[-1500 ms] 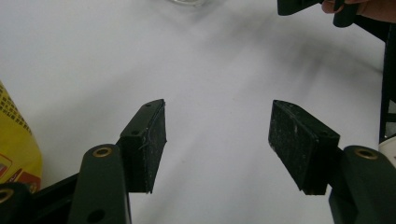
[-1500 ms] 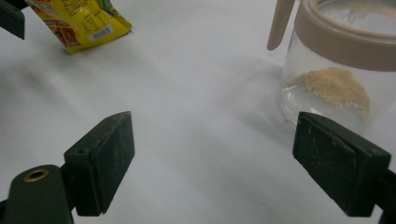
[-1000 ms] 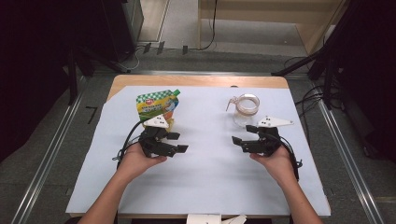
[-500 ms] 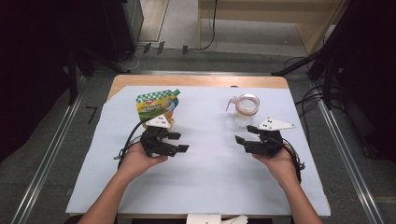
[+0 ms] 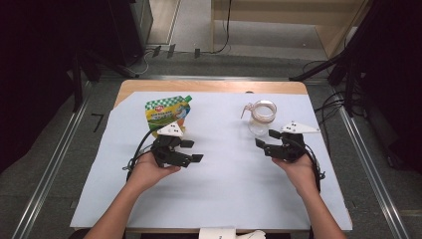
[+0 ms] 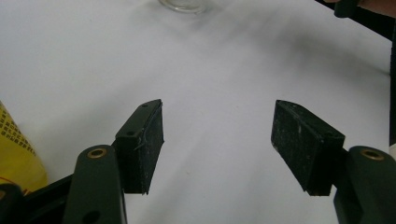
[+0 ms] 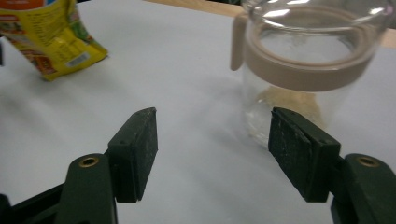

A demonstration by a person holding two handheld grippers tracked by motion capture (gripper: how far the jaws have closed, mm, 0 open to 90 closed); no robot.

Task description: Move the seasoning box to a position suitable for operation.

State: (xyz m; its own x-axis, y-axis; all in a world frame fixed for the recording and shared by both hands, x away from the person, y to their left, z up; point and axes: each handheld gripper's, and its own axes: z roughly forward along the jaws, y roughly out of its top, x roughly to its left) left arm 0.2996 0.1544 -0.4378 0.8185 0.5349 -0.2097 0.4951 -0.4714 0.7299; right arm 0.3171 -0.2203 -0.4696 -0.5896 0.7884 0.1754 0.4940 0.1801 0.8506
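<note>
A: Where do things stand on the desk (image 5: 214, 199)?

B: The pouch (image 5: 166, 113) stands at the far left, just beyond the left gripper (image 5: 191, 151). The glass jar (image 5: 261, 117) with its beige collar sits at the far right, just beyond the right gripper (image 5: 263, 139). Pouch and jar are well apart.

A: And the jaws?

B: Both pairs stand wide with nothing between them. In the left gripper view the left gripper (image 6: 217, 140) looks across bare white cover, the pouch (image 6: 16, 149) just off to one side. In the right gripper view the right gripper (image 7: 212, 154) has the jar (image 7: 303, 70) ahead and off toward one jaw, not centred. The left jaws have just been opening a touch and the right jaws too, with nothing in either pair.

A: So what's the step, as you read it?

B: I'd judge it's the reach: one hand for the pouch, the other for the jar, likely to pour from one into the other.

A: How to do it well?

B: Square the right gripper to the jar so the glass sits midway between the jaws, and close below the collar, where the wall is straight. Glass is slippery, so squeeze steadily. For the pouch (image 7: 51, 35), take it across its upper body, not the floppy bottom, and keep the green-capped spout clear.
</note>
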